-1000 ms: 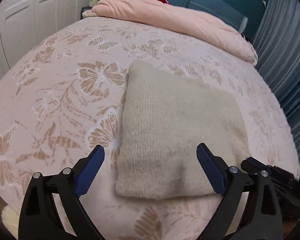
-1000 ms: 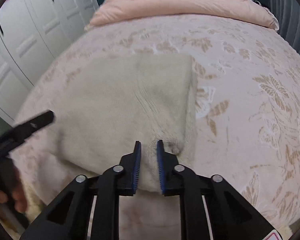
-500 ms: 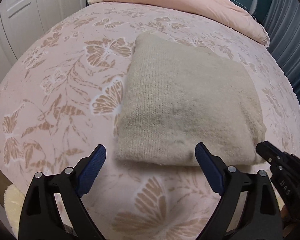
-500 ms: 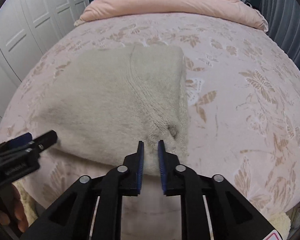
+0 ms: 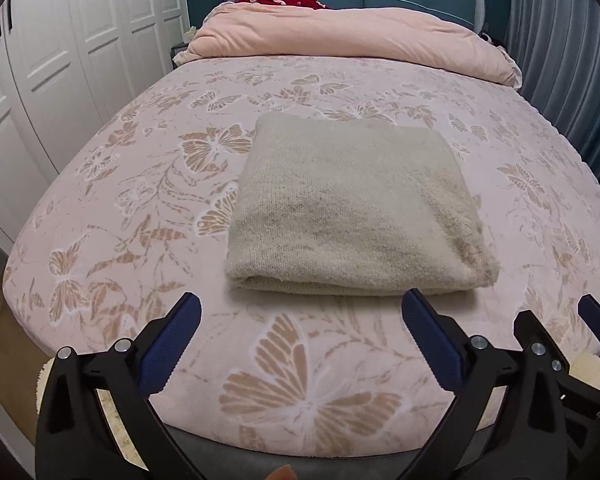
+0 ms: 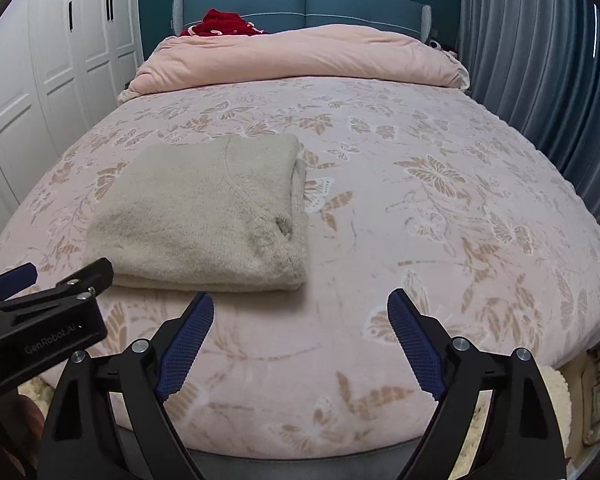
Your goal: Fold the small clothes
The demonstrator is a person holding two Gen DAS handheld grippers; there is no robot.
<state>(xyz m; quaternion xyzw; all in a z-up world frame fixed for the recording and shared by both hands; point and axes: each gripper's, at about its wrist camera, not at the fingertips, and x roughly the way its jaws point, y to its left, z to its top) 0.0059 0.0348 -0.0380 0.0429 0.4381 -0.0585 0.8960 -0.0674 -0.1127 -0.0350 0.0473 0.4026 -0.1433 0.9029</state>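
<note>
1. A cream knit garment (image 5: pixel 352 208), folded into a thick rectangle, lies flat on the bed (image 5: pixel 140 208), which wears a pink butterfly-print cover.
2. In the left wrist view the garment fills the middle of the frame. Its near folded edge lies just above the left hand-held gripper (image 5: pixel 300 344), whose blue-padded fingers (image 5: pixel 172 344) rise from the bottom corners.
3. The left hand-held gripper is released, its jaws opening wide. Only bed cover shows between them, and the garment is apart from both pads.
4. In the right wrist view the garment (image 6: pixel 204 216) sits at centre left of the frame, above and left of the right hand-held gripper (image 6: pixel 300 340).
5. The right hand-held gripper is also released, jaws opening, with nothing between them; its left finger tip is near the garment's near edge but not touching.
6. A rolled pink duvet (image 6: pixel 300 60) lies across the top of the frame, a red cloth (image 6: pixel 224 24) behind it.
</note>
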